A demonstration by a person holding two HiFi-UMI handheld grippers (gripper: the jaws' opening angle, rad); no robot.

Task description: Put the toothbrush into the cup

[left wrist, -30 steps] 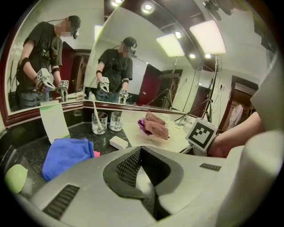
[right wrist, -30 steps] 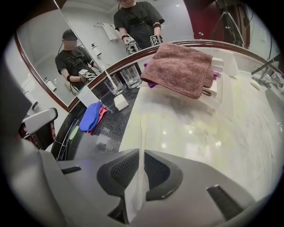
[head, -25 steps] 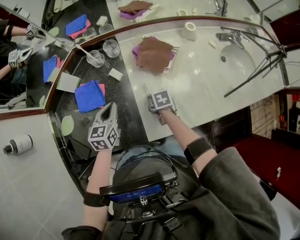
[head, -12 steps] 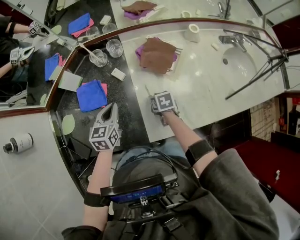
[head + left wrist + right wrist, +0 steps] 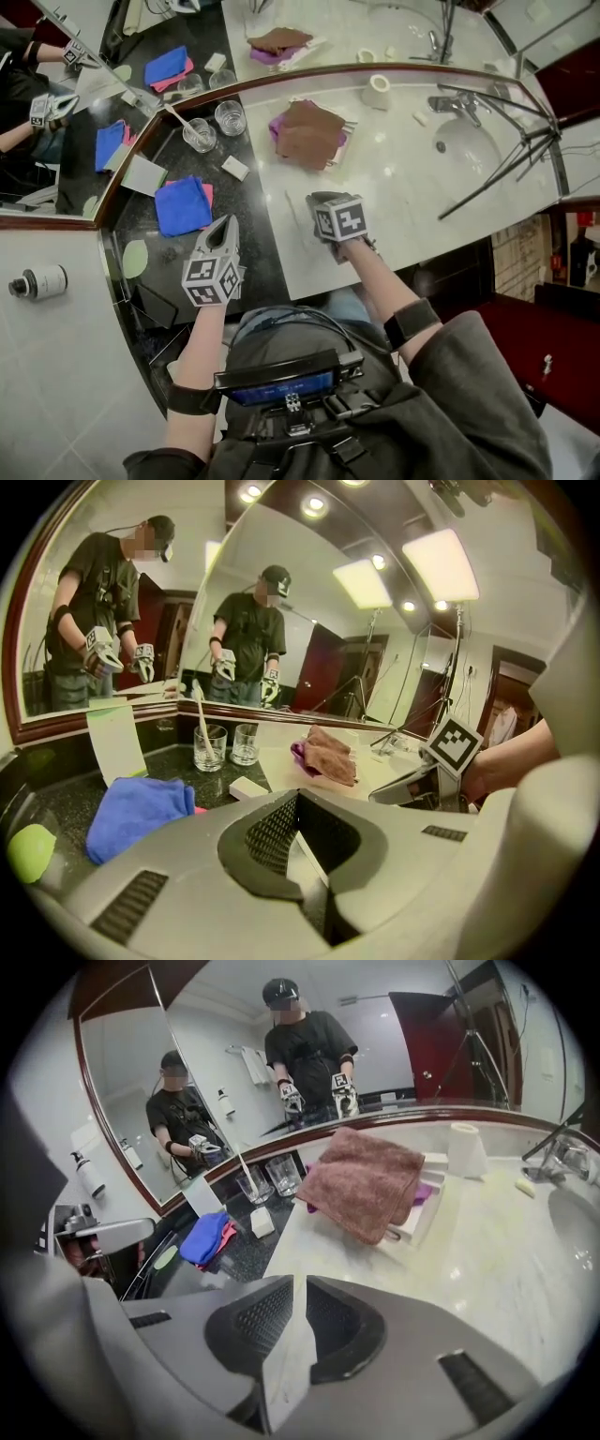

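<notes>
Over the marble counter (image 5: 412, 178), near a brown towel (image 5: 305, 131), the right gripper (image 5: 296, 1283), its jaws just closing, pinches a white toothbrush (image 5: 284, 1354), well apart from the cup (image 5: 199, 136) on the dark slab (image 5: 258, 220). The left gripper (image 5: 296, 797) hovers pressed together and empty above that slab.

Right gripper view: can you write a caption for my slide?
Right gripper, jaws just closed onto a white toothbrush, over the marble counter, facing a brown towel and two glasses.
</notes>
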